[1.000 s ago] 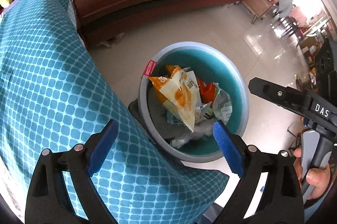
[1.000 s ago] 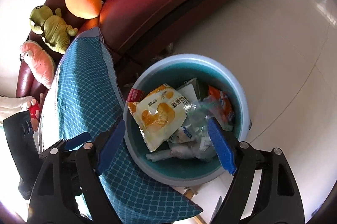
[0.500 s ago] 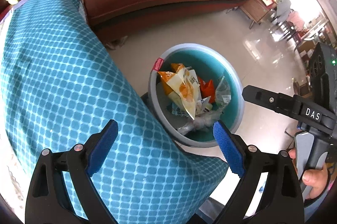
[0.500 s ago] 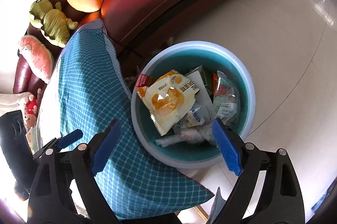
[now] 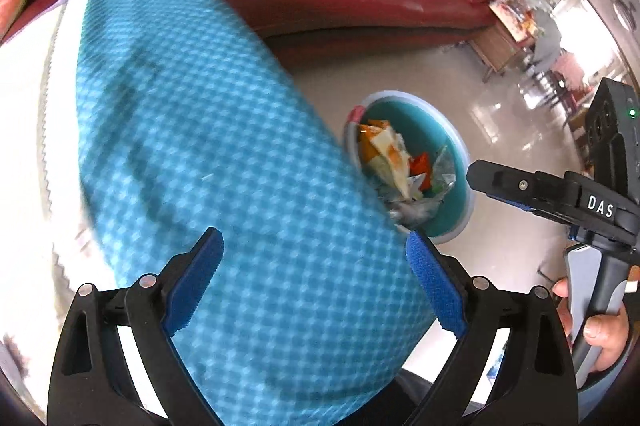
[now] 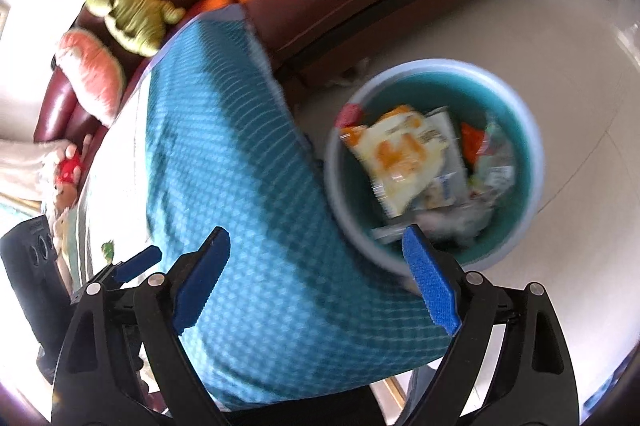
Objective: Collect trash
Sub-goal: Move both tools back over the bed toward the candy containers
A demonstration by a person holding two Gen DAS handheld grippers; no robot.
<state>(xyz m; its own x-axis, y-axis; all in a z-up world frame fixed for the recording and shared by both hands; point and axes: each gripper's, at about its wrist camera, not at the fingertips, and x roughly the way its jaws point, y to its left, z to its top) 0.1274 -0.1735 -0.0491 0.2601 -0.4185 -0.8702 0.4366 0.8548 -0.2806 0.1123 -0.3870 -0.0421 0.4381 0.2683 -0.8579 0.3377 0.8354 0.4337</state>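
Wrappers (image 6: 404, 154) fill teal bin (image 6: 532, 162) — both claws wide, empty.

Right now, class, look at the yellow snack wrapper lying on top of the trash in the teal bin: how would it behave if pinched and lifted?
The yellow snack wrapper looks flat and apparently empty, so it is probably very light. Its creased film suggests it would flop and crumple rather than stay stiff. The glossy surface may slip between pads. It rests loosely on the other trash in the teal bin, so it should lift freely.
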